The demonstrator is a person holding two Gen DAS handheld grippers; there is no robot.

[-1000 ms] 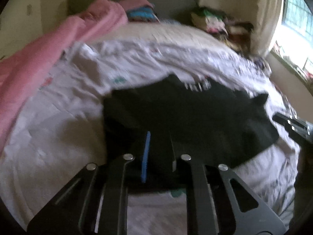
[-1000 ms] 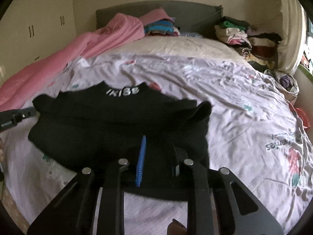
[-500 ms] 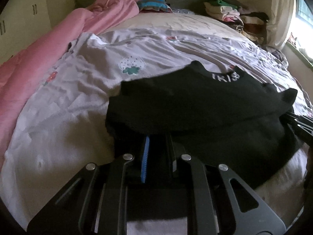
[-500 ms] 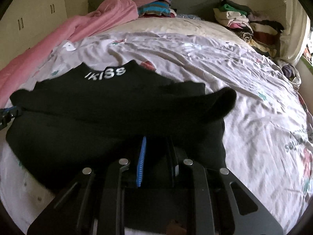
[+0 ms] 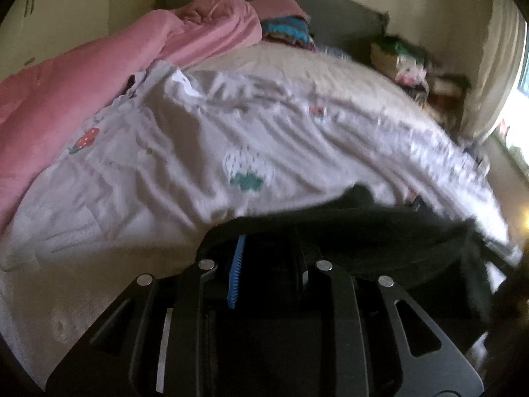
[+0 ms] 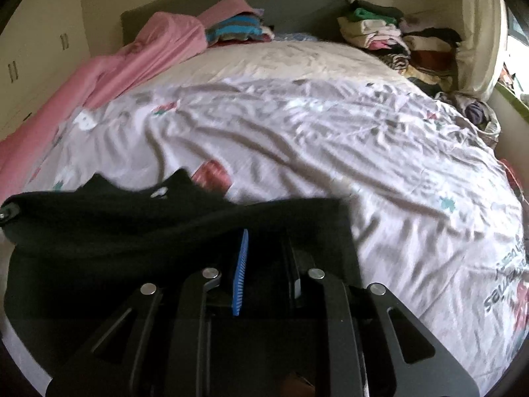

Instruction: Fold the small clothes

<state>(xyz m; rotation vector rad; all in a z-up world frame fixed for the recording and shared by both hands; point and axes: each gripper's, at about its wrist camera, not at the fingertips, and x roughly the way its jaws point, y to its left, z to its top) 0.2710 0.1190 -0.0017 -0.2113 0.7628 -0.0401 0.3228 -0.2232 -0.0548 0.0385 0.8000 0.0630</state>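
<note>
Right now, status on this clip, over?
Left gripper on the black top, jaws just eased wider. Right gripper clamped on it too. Top stretched between them above the bed sheet. Nothing in the way.

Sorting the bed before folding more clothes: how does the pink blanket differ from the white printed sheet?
The pink blanket is plain pink; the white printed sheet carries small strawberry and text prints. The blanket lies bunched along the bed's left edge up to the headboard, while the sheet is spread across the middle. The black garment rests on the sheet, not on the blanket. Both are wrinkled soft bedding on the same bed.
</note>
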